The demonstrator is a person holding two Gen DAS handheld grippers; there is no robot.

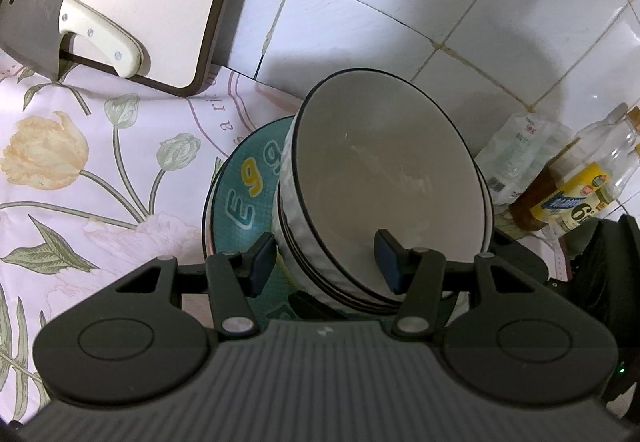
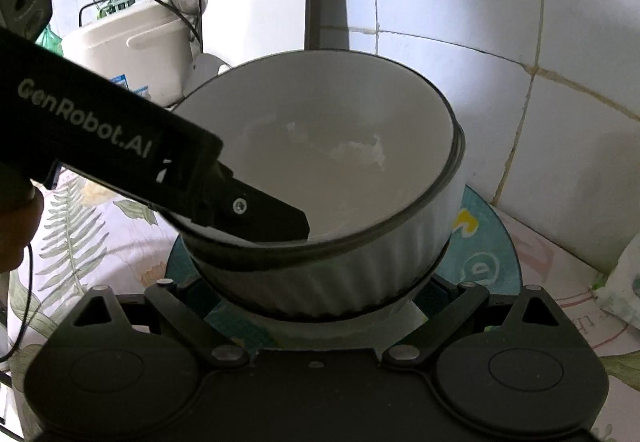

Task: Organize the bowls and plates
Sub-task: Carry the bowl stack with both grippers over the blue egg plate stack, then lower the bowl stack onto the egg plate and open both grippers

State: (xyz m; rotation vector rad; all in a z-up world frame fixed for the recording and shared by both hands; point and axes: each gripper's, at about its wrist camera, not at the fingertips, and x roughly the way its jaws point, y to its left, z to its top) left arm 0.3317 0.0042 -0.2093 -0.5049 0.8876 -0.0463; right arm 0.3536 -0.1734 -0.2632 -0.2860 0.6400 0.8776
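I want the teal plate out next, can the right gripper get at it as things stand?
Probably not cleanly: the stacked white bowls sit on the teal plate, and the left gripper straddles their rim.
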